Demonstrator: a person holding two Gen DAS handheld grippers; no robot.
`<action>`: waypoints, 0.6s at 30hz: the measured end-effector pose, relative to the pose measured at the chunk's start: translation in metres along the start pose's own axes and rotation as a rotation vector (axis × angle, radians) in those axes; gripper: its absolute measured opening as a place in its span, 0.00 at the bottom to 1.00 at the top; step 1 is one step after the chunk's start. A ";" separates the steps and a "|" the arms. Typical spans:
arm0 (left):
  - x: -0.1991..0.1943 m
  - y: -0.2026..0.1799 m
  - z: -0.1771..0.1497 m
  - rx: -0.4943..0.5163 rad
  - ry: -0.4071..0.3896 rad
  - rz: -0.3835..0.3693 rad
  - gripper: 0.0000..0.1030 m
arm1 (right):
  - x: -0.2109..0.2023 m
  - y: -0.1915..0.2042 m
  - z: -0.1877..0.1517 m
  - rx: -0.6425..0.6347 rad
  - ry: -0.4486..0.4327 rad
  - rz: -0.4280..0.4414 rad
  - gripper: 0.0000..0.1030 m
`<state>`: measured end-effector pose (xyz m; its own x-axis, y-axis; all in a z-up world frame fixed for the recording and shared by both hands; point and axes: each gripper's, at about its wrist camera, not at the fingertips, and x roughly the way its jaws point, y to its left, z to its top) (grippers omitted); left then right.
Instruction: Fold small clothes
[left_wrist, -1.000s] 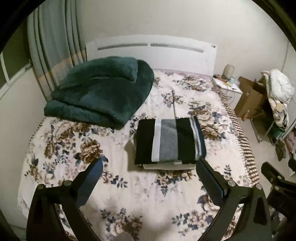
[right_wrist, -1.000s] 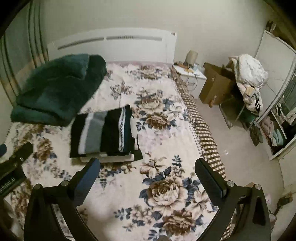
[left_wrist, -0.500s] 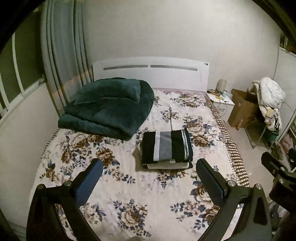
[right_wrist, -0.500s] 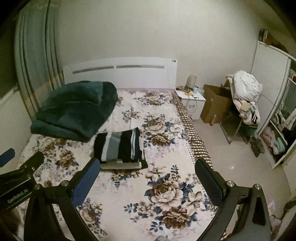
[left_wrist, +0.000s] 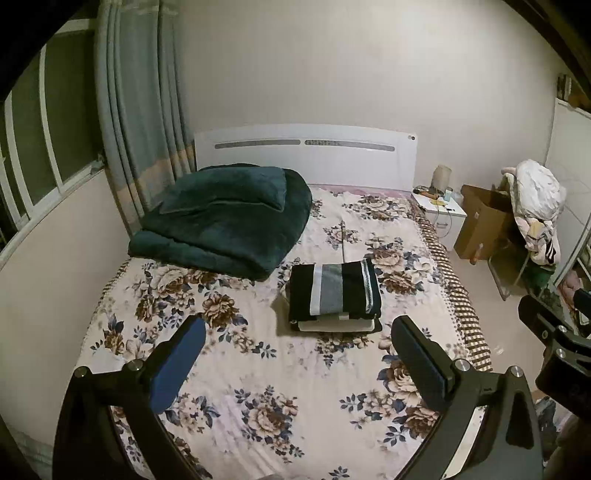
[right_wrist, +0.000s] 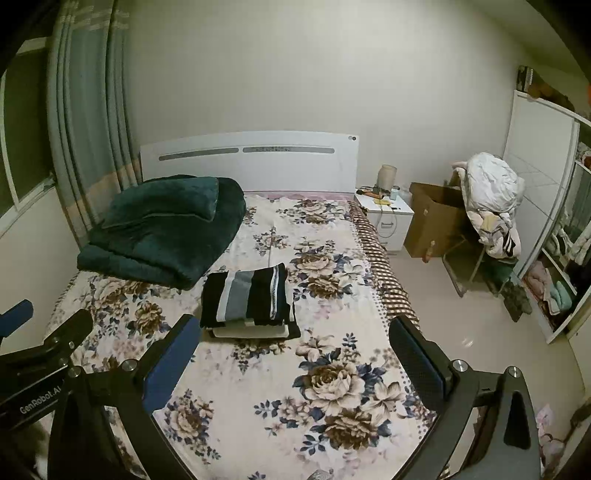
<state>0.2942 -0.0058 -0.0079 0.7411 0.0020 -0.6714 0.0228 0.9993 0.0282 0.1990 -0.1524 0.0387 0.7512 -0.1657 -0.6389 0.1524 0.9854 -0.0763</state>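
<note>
Both tools hang spread wide above the foot of the bed (left_wrist: 258, 369), left tool (left_wrist: 295, 343) and right tool (right_wrist: 293, 339) gripping nothing. The folded clothes stack (left_wrist: 334, 291) sits mid-bed, its lower layers mostly hidden under the striped top piece. A dark green blanket (left_wrist: 225, 218) is heaped by the white headboard (left_wrist: 306, 155); the nightstand (right_wrist: 386, 214) clutter is too small to read.

On the bed (left_wrist: 258, 387) I count one stack of folded clothes (left_wrist: 334, 293), one green blanket (left_wrist: 225, 218); beside it, one nightstand (left_wrist: 441, 214).
</note>
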 end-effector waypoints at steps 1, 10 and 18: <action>-0.002 0.000 0.000 -0.001 -0.004 0.003 1.00 | -0.002 0.000 0.000 -0.003 -0.001 0.000 1.00; -0.015 0.002 -0.002 -0.015 -0.025 0.004 1.00 | -0.009 -0.004 -0.001 -0.003 -0.006 0.015 1.00; -0.018 0.002 -0.002 -0.015 -0.023 -0.002 1.00 | -0.011 -0.007 0.002 -0.006 -0.001 0.030 1.00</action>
<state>0.2790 -0.0033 0.0026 0.7563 -0.0010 -0.6542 0.0150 0.9998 0.0158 0.1914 -0.1573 0.0477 0.7559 -0.1362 -0.6403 0.1257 0.9901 -0.0621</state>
